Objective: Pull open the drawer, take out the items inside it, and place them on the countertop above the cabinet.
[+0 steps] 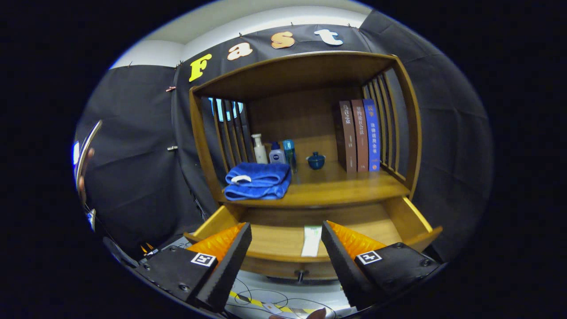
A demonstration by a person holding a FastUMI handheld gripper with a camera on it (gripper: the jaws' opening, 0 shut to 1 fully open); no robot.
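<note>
Gripper view: tool (286,241) spread wide, fingers holding nothing, hovering above pulled-out wooden drawer (412,221). Flat white-and-green packet (312,240) lies on drawer floor, between fingers, nearer right one. Drawer knob (301,275) on front, below. Worktop (336,188) beyond drawer carries folded blue towel (258,180), bottles (273,152), small blue lidded pot (316,160), three upright books (359,135).

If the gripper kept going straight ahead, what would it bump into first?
Probably the open drawer: the open gripper points into it, the white tube lying between its fingers. Depth is hard to judge.
</note>
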